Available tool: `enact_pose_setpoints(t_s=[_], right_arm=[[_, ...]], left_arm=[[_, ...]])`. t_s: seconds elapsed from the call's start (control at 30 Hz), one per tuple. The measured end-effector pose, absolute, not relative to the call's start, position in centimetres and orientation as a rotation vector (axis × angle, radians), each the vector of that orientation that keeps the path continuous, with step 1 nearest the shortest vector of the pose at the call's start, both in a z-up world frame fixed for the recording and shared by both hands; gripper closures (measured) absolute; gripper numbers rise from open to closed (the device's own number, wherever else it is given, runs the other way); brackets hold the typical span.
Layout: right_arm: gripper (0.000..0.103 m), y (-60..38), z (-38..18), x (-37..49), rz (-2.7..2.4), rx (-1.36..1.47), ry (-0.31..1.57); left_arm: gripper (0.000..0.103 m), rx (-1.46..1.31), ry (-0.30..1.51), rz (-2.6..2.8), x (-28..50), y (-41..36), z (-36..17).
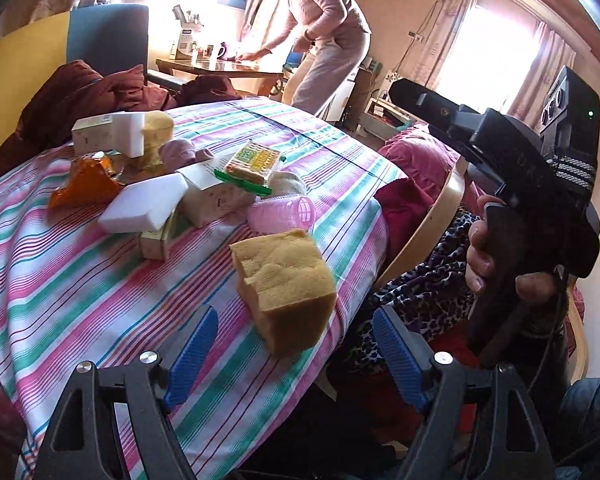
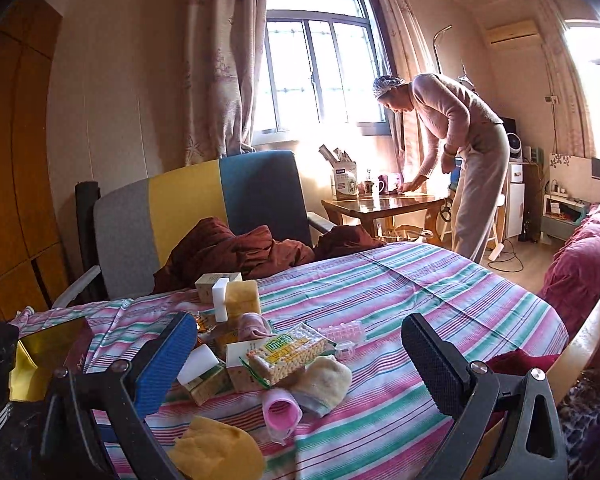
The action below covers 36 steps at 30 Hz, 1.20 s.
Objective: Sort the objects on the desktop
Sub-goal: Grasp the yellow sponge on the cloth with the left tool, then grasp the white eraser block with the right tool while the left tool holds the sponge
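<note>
A heap of small objects lies on the striped tablecloth (image 1: 80, 300). Nearest is a yellow sponge (image 1: 288, 280), just ahead of my open left gripper (image 1: 296, 356) and between the lines of its blue fingers. Behind it lie a pink hair roller (image 1: 284, 210), a white foam block (image 1: 148, 202), small cartons (image 1: 216, 196), a cracker packet (image 1: 252, 160) and an orange wrapper (image 1: 84, 184). My right gripper (image 2: 300, 360) hovers open over the heap, above the cracker packet (image 2: 288, 352), a cream sock (image 2: 324, 380) and the pink roller (image 2: 280, 408). Neither gripper holds anything.
A gold box (image 2: 48, 356) sits at the table's left. An armchair (image 2: 188, 216) with a brown garment stands behind the table. A person (image 2: 460, 168) bends over a wooden side table (image 2: 380, 204). A pink bed (image 2: 580, 264) and a curved wooden chair back (image 1: 428, 232) flank the table's right edge.
</note>
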State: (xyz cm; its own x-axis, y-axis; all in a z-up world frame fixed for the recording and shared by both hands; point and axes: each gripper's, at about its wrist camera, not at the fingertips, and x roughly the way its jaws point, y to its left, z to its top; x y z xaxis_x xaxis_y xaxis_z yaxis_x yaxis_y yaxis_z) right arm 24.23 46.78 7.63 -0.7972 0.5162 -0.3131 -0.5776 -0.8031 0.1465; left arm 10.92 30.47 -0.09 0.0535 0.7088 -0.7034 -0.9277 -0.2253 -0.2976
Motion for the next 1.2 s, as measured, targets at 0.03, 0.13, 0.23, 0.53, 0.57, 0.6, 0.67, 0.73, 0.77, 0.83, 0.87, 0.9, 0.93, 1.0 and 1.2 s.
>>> enact_pose_setpoints(t_s=[0.03, 0.13, 0.23, 0.53, 0.57, 0.6, 0.67, 0.73, 0.77, 0.83, 0.87, 0.9, 0.93, 1.0, 1.2], right_arm=[[0.000, 47.0, 7.5, 24.5, 2.504, -0.348, 0.322], [0.000, 48.1, 6.8, 25.0, 2.488, -0.354, 0.368], [0.000, 49.2, 5.7, 25.1, 2.472, -0.372, 0.428], [0.000, 50.6, 3.8, 24.7, 2.438, -0.429, 0.505], [0.000, 50.6, 3.7, 24.5, 2.437, -0.437, 0.506], [0.000, 50.5, 3.6, 24.3, 2.437, -0.445, 0.506], [0.000, 50.0, 3.3, 23.6, 2.447, -0.473, 0.497], [0.000, 49.3, 3.0, 22.6, 2.467, -0.512, 0.477], [0.000, 49.0, 2.8, 22.1, 2.477, -0.532, 0.466], [0.000, 48.3, 2.5, 21.1, 2.496, -0.571, 0.446], [0.000, 47.9, 2.3, 20.6, 2.505, -0.591, 0.435], [0.000, 47.5, 2.2, 20.1, 2.514, -0.611, 0.424], [0.000, 47.2, 2.0, 19.6, 2.523, -0.631, 0.413], [0.000, 46.5, 1.7, 18.6, 2.540, -0.671, 0.392], [0.000, 44.4, 0.2, 15.8, 2.605, -0.818, 0.352]], left_arm=[[0.021, -0.930, 0.327, 1.548, 11.0, 31.3, -0.4], [0.021, -0.954, 0.349, 1.536, 11.3, 33.0, -1.3], [0.021, -1.002, 0.374, 1.530, 11.0, 34.3, -2.5], [0.042, -1.112, 0.323, 1.501, 8.9, 34.5, -5.1], [0.046, -1.101, 0.317, 1.506, 9.0, 34.2, -4.9], [0.047, -1.089, 0.318, 1.516, 9.0, 33.8, -4.8], [0.048, -1.069, 0.313, 1.536, 9.0, 32.9, -4.6], [0.049, -1.068, 0.284, 1.554, 8.4, 32.0, -4.5], [0.049, -1.067, 0.270, 1.569, 8.1, 31.4, -4.5], [0.049, -1.068, 0.240, 1.605, 7.2, 29.8, -4.4], [0.049, -1.070, 0.224, 1.622, 6.7, 29.0, -4.4], [0.049, -1.071, 0.209, 1.638, 6.2, 28.3, -4.4], [0.049, -1.071, 0.194, 1.653, 5.7, 27.6, -4.5], [0.049, -1.073, 0.169, 1.685, 4.9, 26.4, -4.5], [0.048, -1.072, 0.103, 1.753, 3.2, 23.0, -5.0]])
